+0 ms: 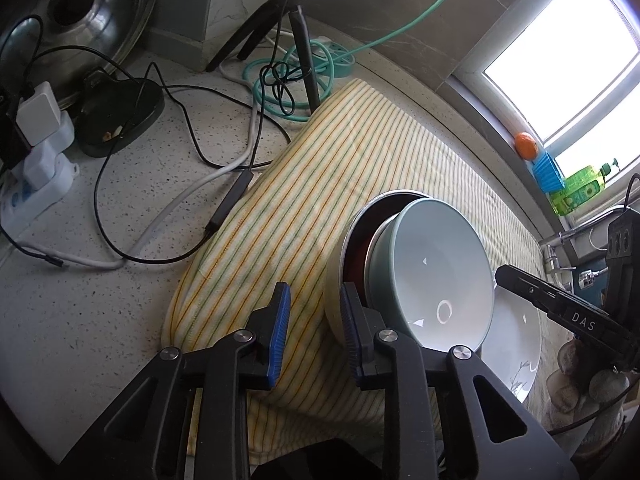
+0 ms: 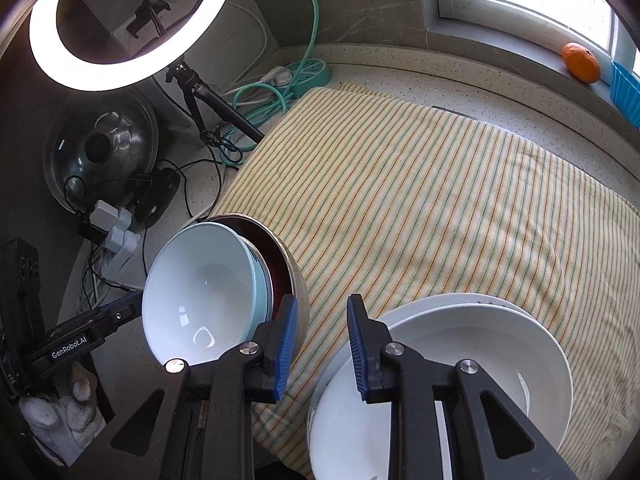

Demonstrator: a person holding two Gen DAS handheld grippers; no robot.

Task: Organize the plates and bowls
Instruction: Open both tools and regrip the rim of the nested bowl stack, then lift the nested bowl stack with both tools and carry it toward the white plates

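A light-blue bowl (image 1: pixel 436 280) (image 2: pixel 200 292) sits nested in a steel bowl (image 1: pixel 334 300) (image 2: pixel 298 280) on the striped cloth (image 1: pixel 320 184) (image 2: pixel 420 208). To its right lie stacked white plates (image 2: pixel 472 344) (image 1: pixel 516 344). My left gripper (image 1: pixel 316 336) stands narrowly open at the steel bowl's near wall; its left pad is clear of the wall. In the right wrist view it reaches in at the bowls' left side (image 2: pixel 120 312). My right gripper (image 2: pixel 322 344) is narrowly open over the cloth between the bowls and the plates, pressing on nothing. Its arm (image 1: pixel 552 300) hangs over the plates.
A ring light (image 2: pixel 120 20) on a tripod (image 1: pixel 296 40), a green power strip and cable (image 2: pixel 296 76), black wires (image 1: pixel 160 184), chargers (image 1: pixel 36 152) and a pot lid (image 2: pixel 100 148) crowd the far left counter. An orange (image 2: pixel 580 62) sits on the windowsill. A gloved hand (image 2: pixel 60 412) holds the left gripper.
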